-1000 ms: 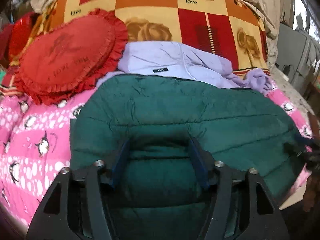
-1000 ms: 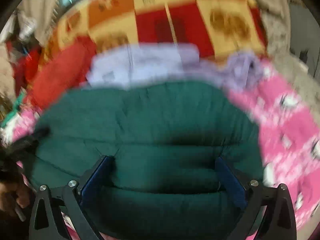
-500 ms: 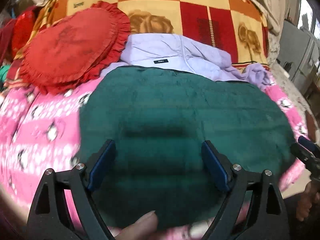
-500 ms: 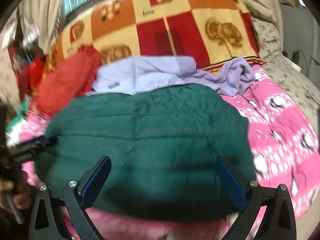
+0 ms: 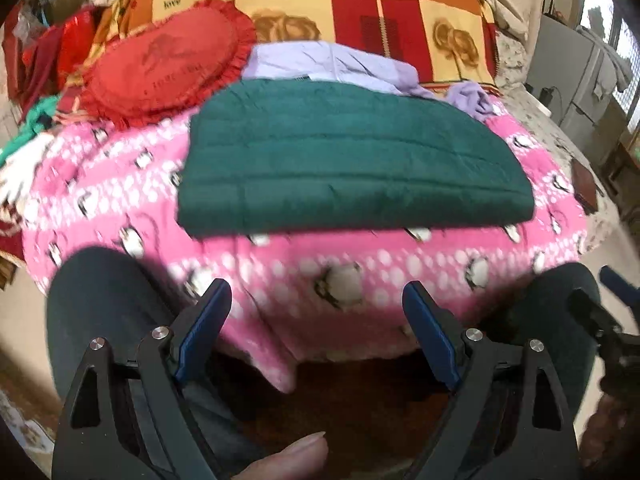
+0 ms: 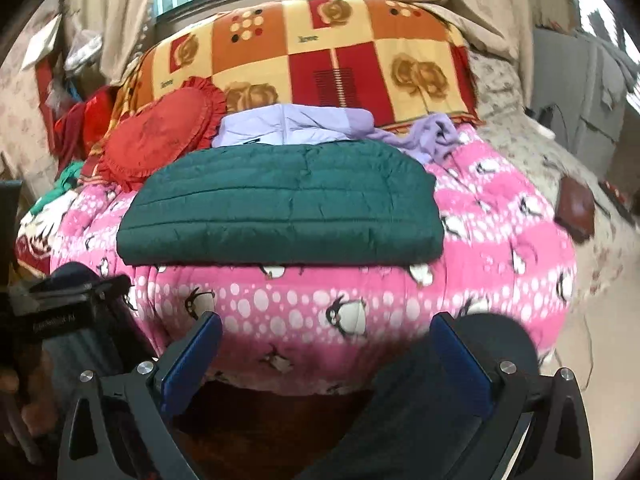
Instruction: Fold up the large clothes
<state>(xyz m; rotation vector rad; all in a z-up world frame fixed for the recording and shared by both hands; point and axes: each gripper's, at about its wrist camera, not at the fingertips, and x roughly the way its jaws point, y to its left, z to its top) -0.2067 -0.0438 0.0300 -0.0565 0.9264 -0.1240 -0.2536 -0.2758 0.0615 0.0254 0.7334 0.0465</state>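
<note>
Green quilted jacket (image 5: 352,160) lies folded flat on the pink penguin blanket (image 6: 304,312) covering the bed, its far edge touching a lilac jacket (image 6: 292,126), with a red frilled cushion (image 5: 168,60) at far left. Both the left gripper (image 5: 316,330) and right gripper (image 6: 326,360) hang near the bed's edge, fingers spread wide, grasping nothing.

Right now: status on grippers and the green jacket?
Left gripper open, empty. Right gripper open, empty. Green jacket folded flat on pink blanket, untouched. Lilac jacket behind it; nothing in the way.
</note>
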